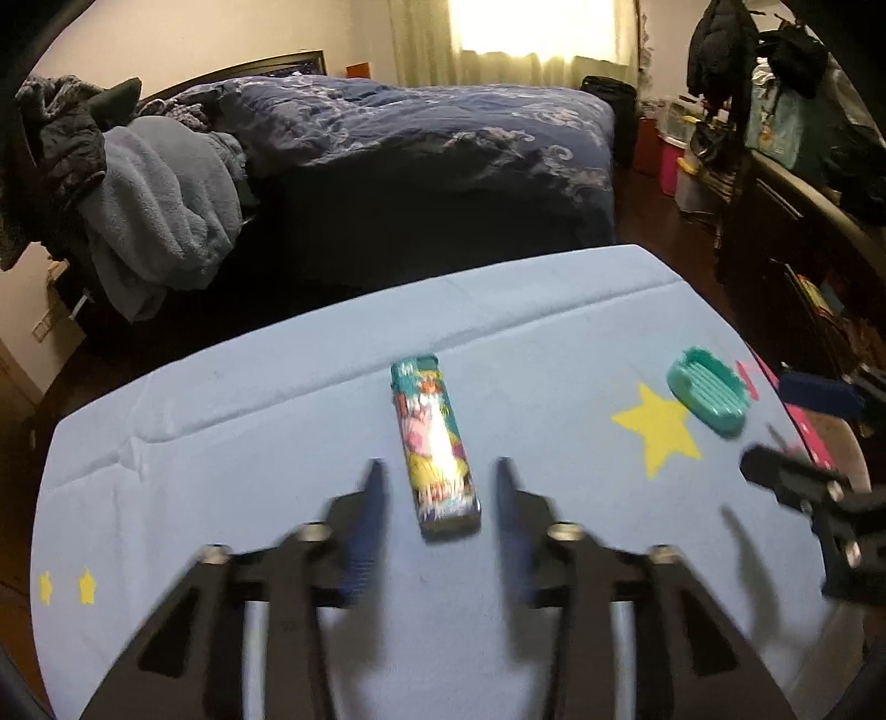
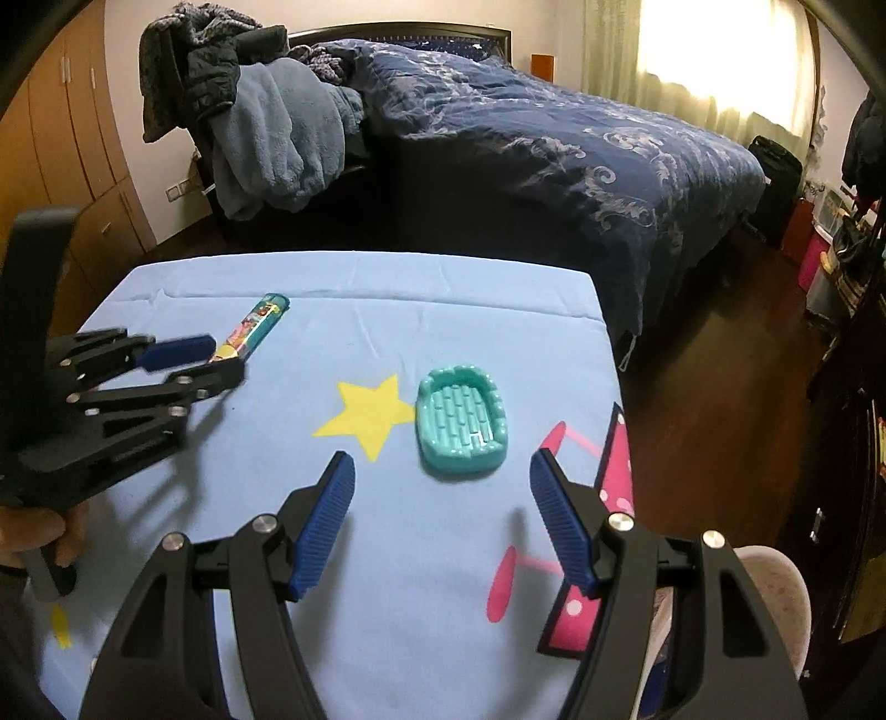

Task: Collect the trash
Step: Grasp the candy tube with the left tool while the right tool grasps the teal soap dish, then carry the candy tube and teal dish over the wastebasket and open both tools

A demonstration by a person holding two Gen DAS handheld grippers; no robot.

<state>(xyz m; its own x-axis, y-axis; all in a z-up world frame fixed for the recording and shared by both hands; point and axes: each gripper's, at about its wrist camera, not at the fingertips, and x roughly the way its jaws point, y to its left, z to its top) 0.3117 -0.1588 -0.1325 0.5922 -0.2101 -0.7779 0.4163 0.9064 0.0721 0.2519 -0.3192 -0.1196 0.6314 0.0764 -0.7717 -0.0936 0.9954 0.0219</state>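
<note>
Nearby, teal tray (image 2: 461, 432) beside table edge (image 2: 606, 354)

A surface (image 2: 387, 310) draped in a light blue cloth stands at the foot of the room, printed with a big yellow star (image 2: 365, 415), two small yellow stars (image 1: 66, 586) near its left edge, and a pink and black patch (image 2: 612, 487) along its right side. Behind it sits a bed (image 2: 554, 144) under a dark blue patterned duvet. A pale blue fleece blanket (image 2: 271, 138) and a dark jacket (image 2: 194, 72) are heaped at the head end. Pale curtains (image 1: 531, 39) glow with daylight behind the bed. Wooden wardrobe doors (image 2: 72, 122) line the left wall. Dark wood floor (image 2: 720, 354) runs to cluttered shelves (image 1: 786, 127) on the right.
</note>
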